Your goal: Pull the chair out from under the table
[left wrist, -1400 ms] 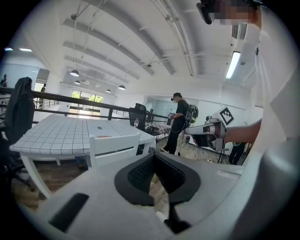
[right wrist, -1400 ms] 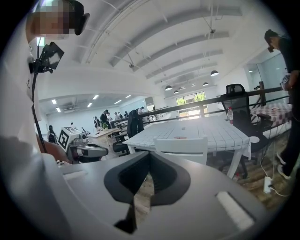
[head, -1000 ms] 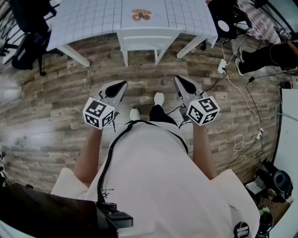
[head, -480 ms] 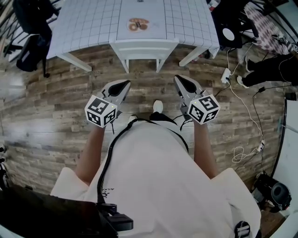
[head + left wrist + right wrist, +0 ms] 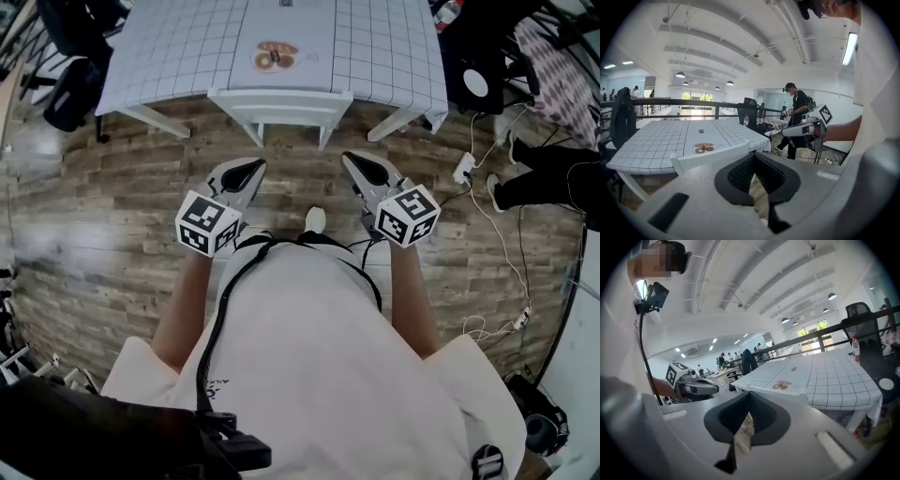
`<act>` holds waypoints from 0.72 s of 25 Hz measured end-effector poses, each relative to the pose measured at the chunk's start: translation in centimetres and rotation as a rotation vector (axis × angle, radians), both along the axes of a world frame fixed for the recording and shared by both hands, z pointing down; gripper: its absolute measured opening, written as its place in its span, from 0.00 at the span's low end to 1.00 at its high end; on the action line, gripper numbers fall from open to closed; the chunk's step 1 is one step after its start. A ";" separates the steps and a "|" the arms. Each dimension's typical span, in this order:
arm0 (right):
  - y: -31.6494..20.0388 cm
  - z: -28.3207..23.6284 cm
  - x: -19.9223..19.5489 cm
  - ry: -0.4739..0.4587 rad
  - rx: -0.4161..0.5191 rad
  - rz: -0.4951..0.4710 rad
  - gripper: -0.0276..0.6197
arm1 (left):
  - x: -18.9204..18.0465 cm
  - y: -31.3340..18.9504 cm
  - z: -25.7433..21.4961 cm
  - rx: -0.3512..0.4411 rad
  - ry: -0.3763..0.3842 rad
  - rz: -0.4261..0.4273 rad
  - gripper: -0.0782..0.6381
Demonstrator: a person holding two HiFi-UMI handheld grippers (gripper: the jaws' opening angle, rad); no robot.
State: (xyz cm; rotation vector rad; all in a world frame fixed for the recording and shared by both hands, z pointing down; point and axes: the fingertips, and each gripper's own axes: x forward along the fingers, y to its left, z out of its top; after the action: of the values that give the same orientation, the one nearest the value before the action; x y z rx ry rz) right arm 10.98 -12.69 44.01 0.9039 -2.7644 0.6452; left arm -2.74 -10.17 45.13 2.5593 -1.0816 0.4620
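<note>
- closing in on the chair (image 5: pixel 281 101): compared with a second ago its white back sits lower in the head view and nearer both tools, so the person has stepped toward it across the wood floor (image 5: pixel 122 187).
- the chair itself has not shifted. it is tucked under the near edge of the checked tabletop (image 5: pixel 178 47); only its back rail and two rear legs show, and the seat is hidden beneath the cloth.
- left tool (image 5: pixel 251 167) is fully closed with nothing between its jaws. in the left gripper view the chair back lies beyond its tip, near but not touched.
- right tool (image 5: pixel 350 157) is likewise pressed shut and empty, held about level with the left one and also short of the rail.
- both tools point at the chair back, set apart from each other and roughly within the rail's width.
- judged from this, it is approach only and none of the pull is done. the tools would need to open before they can take the top rail and draw the chair back toward the person.
</note>
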 end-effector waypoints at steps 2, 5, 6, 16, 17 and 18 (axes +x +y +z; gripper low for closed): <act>-0.2 0.6 0.6 0.012 -0.003 -0.035 0.05 | 0.9 -0.2 0.4 -0.026 0.022 -0.019 0.12; -1.0 0.9 2.0 -0.006 -0.012 -0.060 0.05 | 2.1 -0.9 0.4 -0.061 0.087 -0.053 0.12; -1.4 1.0 2.5 -0.014 -0.016 -0.066 0.05 | 2.4 -1.2 0.3 -0.062 0.098 -0.067 0.12; -4.1 1.7 5.0 -0.059 -0.049 -0.075 0.05 | 3.6 -2.8 0.8 -0.053 0.032 -0.084 0.12; -4.2 1.8 4.9 -0.056 -0.048 -0.077 0.05 | 3.5 -2.9 0.9 -0.053 0.018 -0.078 0.12; -4.3 1.8 4.7 -0.054 -0.049 -0.079 0.05 | 3.4 -2.9 1.0 -0.055 0.011 -0.073 0.12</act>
State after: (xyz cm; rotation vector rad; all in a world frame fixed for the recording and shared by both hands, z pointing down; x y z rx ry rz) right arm 15.64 -17.01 45.80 0.7750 -2.8016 0.7303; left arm 0.64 -13.11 46.16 2.4626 -1.1381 0.4520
